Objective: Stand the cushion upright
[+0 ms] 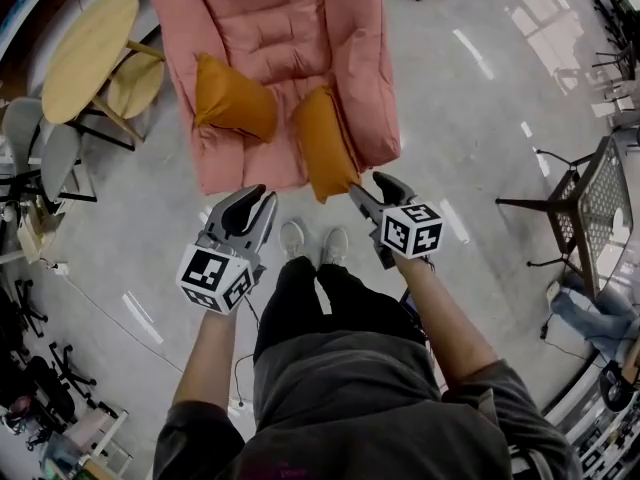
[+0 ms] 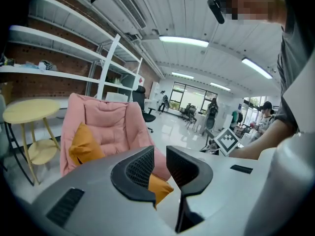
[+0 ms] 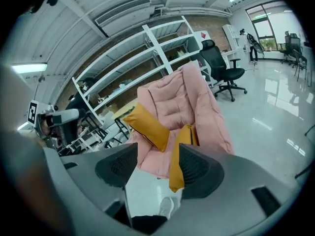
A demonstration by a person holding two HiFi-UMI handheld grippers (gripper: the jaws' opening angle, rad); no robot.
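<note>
Two orange cushions are on the pink armchair (image 1: 270, 18). One cushion (image 1: 322, 140) stands on its edge at the seat's front right, against the right armrest; the right gripper view shows it (image 3: 178, 156) upright beyond the jaws. The other cushion (image 1: 235, 98) leans against the left armrest. My right gripper (image 1: 368, 182) hangs just beside the standing cushion's lower corner, open, with nothing between its pads (image 3: 197, 168). My left gripper (image 1: 263, 194) hovers in front of the seat's front edge, its jaws a narrow gap apart and empty (image 2: 157, 163).
A round pale wooden table (image 1: 90, 53) with a lower shelf stands left of the armchair. A metal mesh chair (image 1: 600, 203) is at the right. The person's white shoes (image 1: 310, 240) are just before the armchair on the grey floor. White shelving (image 3: 147, 58) lines the wall behind.
</note>
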